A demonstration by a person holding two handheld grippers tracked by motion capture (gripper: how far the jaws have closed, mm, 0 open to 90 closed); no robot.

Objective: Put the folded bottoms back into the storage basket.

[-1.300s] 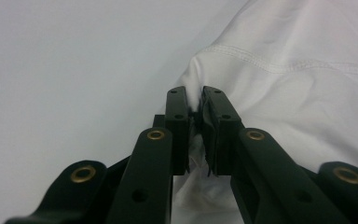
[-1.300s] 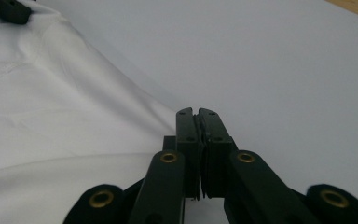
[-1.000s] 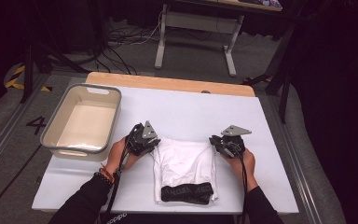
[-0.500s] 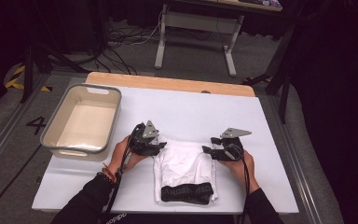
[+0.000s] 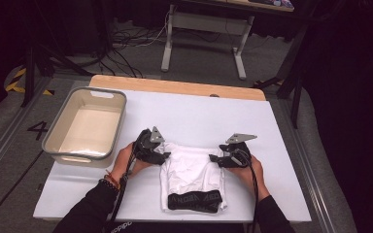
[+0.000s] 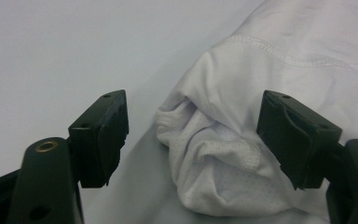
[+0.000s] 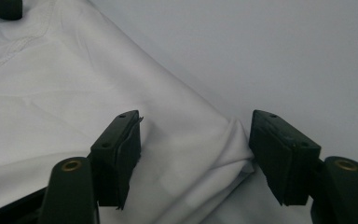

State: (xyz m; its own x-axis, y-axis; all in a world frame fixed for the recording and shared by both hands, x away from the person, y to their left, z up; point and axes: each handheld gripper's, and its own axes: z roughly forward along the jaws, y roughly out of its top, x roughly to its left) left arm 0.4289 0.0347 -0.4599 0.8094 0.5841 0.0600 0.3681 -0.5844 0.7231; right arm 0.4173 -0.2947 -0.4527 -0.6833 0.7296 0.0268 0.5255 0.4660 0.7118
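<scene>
While both grippers sit at the far corners of the garment (image 5: 190,177), neither has hold of it: the left gripper (image 5: 161,156) has just been opening, and in the left gripper view its fingers (image 6: 103,133) stand apart with a bunched corner of cloth (image 6: 214,168) lying loose between them, untouched by either pad. The right gripper (image 5: 217,159) has likewise just been opening; in the right gripper view its fingers (image 7: 121,154) straddle the other corner (image 7: 233,140), released, with daylight on both sides.

That garment lies near the front edge of the white tabletop (image 5: 199,116), folded into a rough rectangle, well apart from the grey bin (image 5: 85,127) to the left. It will likely handle as light, limp and thin: it will sag and unfold if lifted by a single point, and the smooth outer face may slide from a shallow pinch. Best purchase is probably the doubled edges at the far corners, where several layers stack and a stitched hem (image 6: 279,51) gives the pads something to bite; gripping both corners together should keep the fold from spilling open.

It is white, with a smooth outer fabric, a finely perforated mesh showing where the left corner is rucked up, soft creases across the middle, and a black waistband (image 5: 194,201) with pale lettering along the near edge.
</scene>
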